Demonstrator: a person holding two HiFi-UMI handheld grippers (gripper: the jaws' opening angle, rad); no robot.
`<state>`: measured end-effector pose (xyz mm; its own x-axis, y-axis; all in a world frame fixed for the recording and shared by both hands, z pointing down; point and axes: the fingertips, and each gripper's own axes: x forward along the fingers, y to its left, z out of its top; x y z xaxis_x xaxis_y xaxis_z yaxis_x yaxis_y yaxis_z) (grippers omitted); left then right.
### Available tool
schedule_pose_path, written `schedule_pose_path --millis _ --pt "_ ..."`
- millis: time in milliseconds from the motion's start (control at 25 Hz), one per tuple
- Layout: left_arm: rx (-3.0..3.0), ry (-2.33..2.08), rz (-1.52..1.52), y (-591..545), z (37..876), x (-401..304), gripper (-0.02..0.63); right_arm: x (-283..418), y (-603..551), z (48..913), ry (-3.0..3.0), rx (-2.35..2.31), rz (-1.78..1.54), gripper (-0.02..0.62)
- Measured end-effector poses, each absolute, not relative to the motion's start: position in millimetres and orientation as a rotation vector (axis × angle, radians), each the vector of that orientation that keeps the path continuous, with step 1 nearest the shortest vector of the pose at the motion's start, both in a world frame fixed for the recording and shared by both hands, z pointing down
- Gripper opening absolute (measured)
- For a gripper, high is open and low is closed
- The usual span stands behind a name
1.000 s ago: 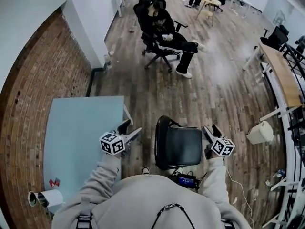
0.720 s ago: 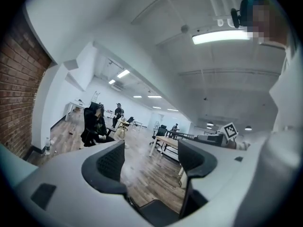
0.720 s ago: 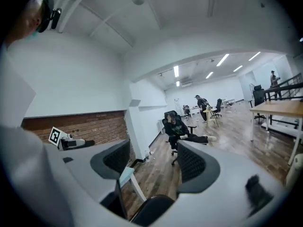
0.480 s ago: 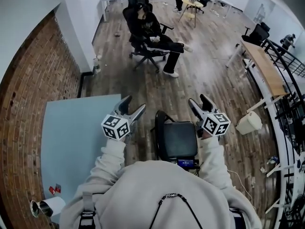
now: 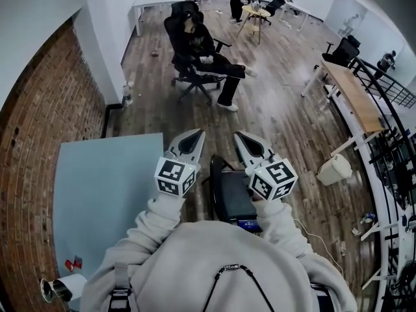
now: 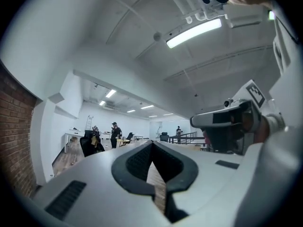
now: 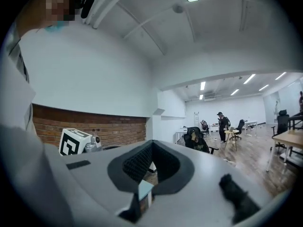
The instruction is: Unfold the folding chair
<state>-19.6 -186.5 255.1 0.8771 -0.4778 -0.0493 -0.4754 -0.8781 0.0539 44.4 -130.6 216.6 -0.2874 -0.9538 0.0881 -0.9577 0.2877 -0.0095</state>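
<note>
Left gripper point(image 5: 188, 140) and right gripper point(image 5: 247, 143) point to 12 o'clock, jaws closed and empty. The folding chair point(image 5: 229, 197) lies below at 6 o'clock, marginally nearer the right gripper.

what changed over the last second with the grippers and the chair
The left gripper and right gripper lifted away from the folding chair and drew closer together. Their jaws, apart before, are now shut on nothing. The chair stays unfolded in place, the blue table too.
</note>
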Motion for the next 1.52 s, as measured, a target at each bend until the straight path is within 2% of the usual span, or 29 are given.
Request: schedule_pose_path --millis 520,1040,1280,1520 --pt "2.997 -0.747 -0.052 -174.8 272.4 -31.4 0.006 34.3 -126.4 237.4 -2.395 1.842 0.156 0.006" --pt "3.005 -0.688 -0.007 -174.3 282.4 -31.8 0.006 52.5 -121.5 228.4 -2.427 1.871 0.118 0.006" --pt "2.91 -0.701 0.078 -175.2 320.7 -50.2 0.006 50.5 -125.3 244.5 -2.434 1.858 0.18 0.006" --pt "2.923 -0.695 0.042 -193.7 327.1 -38.0 0.006 70.6 -129.3 243.6 -2.375 1.897 0.066 0.005"
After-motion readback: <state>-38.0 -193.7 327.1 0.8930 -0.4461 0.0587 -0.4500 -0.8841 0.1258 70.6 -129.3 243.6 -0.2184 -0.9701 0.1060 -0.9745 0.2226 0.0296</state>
